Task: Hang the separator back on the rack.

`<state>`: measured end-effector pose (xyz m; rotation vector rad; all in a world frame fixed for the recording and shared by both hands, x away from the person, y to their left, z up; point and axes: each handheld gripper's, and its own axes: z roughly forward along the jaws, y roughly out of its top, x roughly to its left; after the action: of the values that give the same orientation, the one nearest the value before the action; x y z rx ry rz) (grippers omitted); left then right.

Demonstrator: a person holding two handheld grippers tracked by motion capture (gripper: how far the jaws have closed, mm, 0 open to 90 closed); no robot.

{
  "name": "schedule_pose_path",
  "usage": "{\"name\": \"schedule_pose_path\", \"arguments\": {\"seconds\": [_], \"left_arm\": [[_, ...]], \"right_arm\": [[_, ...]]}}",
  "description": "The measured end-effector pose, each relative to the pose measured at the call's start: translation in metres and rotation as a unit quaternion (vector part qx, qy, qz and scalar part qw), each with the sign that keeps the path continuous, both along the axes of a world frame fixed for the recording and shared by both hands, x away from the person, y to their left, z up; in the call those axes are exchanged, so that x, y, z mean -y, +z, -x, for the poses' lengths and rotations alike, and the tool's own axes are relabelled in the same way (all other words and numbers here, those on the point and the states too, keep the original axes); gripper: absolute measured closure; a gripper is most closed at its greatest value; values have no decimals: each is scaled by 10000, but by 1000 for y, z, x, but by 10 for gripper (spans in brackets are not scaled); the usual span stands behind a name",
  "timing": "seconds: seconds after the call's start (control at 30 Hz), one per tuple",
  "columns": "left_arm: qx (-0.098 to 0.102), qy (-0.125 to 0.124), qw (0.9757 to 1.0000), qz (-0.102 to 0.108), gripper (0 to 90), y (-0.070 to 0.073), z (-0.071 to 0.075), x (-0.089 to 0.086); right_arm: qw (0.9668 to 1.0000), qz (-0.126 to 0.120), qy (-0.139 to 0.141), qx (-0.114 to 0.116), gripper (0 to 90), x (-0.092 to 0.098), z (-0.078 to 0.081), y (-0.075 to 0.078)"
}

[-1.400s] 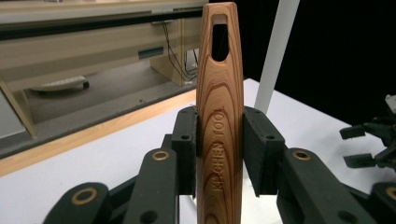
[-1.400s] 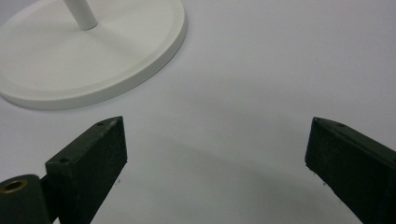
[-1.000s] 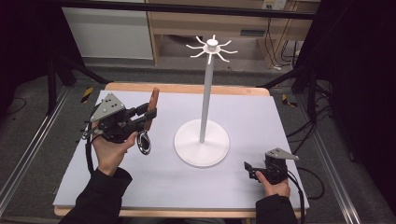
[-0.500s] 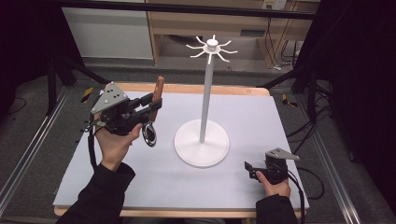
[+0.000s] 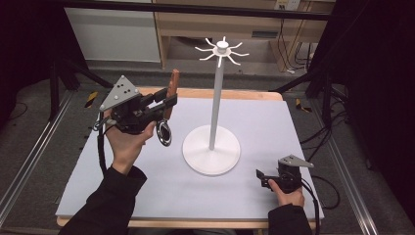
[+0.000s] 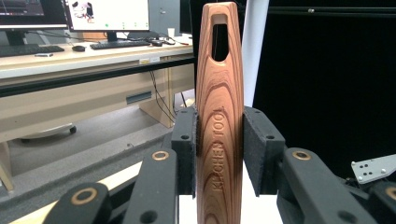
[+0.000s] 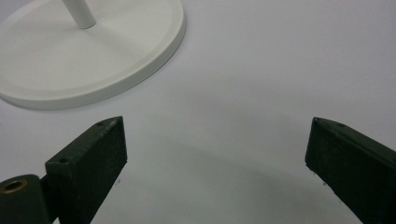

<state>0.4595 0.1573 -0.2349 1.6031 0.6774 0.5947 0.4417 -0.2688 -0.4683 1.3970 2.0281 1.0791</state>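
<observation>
A kitchen tool with a brown wooden handle [image 5: 172, 87] and a round metal head [image 5: 164, 133] hangs upright above the table's left side. My left gripper [image 5: 168, 103] is shut on the handle's middle. In the left gripper view the handle [image 6: 219, 84] stands between the pads, with a hanging slot at its top. A white stand has a thin pole [image 5: 216, 98], a round base [image 5: 211, 151] and several hooks [image 5: 222, 49] at the top, to the right of the tool. My right gripper [image 5: 259, 176] rests open on the mat near the front right; between its jaws [image 7: 215, 158] lies bare mat.
A white mat [image 5: 274, 122] covers the table. The stand's base [image 7: 93, 56] lies just ahead and left of my right gripper. Metal rails [image 5: 29, 161] run along both sides of the table. A wooden shelf unit [image 5: 186, 29] stands behind.
My left gripper has risen and drifted a little right toward the stand, carrying the kitchen tool. The right gripper has stayed still.
</observation>
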Motion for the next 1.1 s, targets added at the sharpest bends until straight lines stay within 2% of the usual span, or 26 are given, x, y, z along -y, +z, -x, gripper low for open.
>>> {"name": "schedule_pose_path", "arguments": {"seconds": [0.3,0.33,0.4,0.57,0.73,0.8,1.1], "left_arm": [[106,-58,9999,3,674,14,2,7],[199,-89,9998,10,674,15,2,8],[242,-88,9997,-1,674,18,2,10],[212,-108,9997,-11,674,21,5,17],[212,-164,9996,83,674,25,4,21],[250,-152,9996,23,674,27,5,22],[277,-149,9995,-1,674,32,0,31]], "right_arm": [[10000,-22,3,-12,60,0,0,0],[10000,-13,0,-7,61,0,0,0],[10000,-13,4,9,60,0,0,0],[10000,-32,-18,37,60,1,0,1],[10000,-49,-32,32,59,1,0,1],[10000,-52,-32,34,59,1,0,1],[10000,-74,-37,24,59,1,1,2]]}}
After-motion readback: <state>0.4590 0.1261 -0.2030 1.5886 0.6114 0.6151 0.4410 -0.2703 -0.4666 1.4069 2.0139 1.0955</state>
